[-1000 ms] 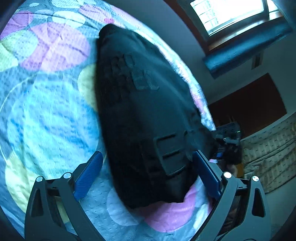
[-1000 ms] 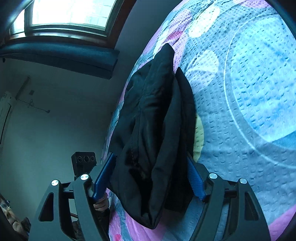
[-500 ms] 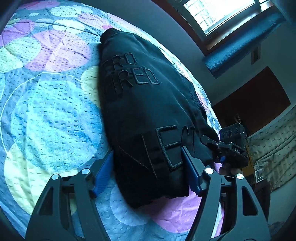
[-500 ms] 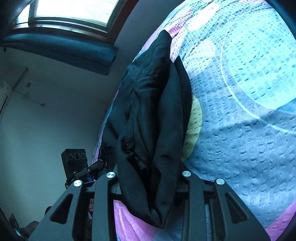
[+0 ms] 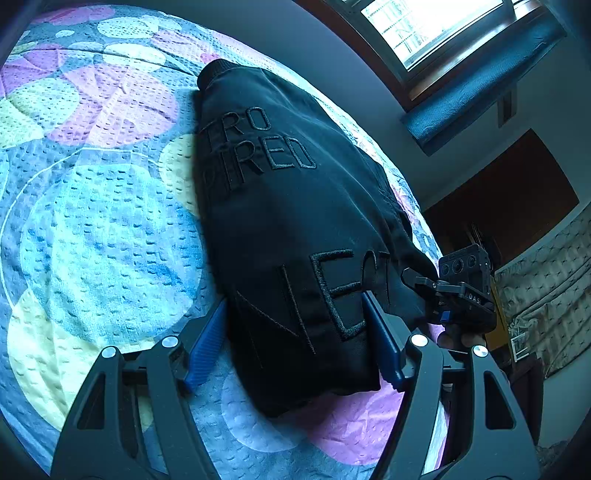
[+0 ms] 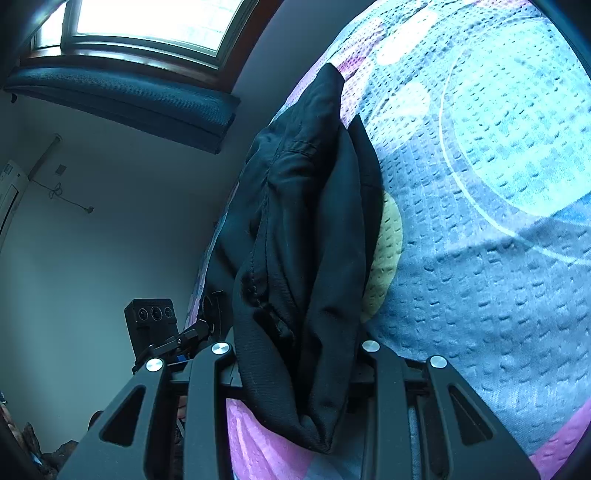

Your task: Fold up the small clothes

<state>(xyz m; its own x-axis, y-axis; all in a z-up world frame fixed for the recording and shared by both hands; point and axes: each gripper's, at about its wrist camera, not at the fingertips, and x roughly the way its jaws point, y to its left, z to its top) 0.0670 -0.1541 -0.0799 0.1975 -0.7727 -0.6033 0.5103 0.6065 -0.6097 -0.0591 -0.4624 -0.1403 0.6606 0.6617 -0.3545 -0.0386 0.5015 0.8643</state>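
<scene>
Left wrist view, nearest first: left gripper point(image 5: 295, 338) has its two blue pads point(image 5: 205, 349) pressed against either side of the near corner of a black garment point(image 5: 280, 221). Jaws have just been closing and now clamp the cloth between them; the fabric bulges out past the pads toward the camera.

Right wrist view, nearest: right gripper point(image 6: 295, 354) is clamped on a thick bunched fold of the same black garment point(image 6: 314, 229). Jaws have just been closing; the cloth fills the gap and hides the pads. A lobe of fabric hangs down below the grip.

Garment: black, with tone-on-tone raised lettering on the upper face, partly readable in the left wrist view. It lies on a quilted bedspread point(image 5: 96, 229) printed with blue, pink, yellow and white circles. Its near edge is held at two corners, one per gripper. The far end, with a ribbed cuff or hem point(image 5: 218, 72), rests on the bedspread.

Cross-view: the right gripper appears in the left wrist view at the garment's right corner, its camera block point(image 5: 465, 266) facing in, with fingers of a hand point(image 5: 460, 338) below it. The left gripper's camera block point(image 6: 151, 317) shows at the left of the right wrist view.

Far: bright window point(image 6: 147, 22) with a dark blue rolled blind point(image 6: 122, 103) below it; plain wall; dark wooden doorway point(image 5: 506, 199).
</scene>
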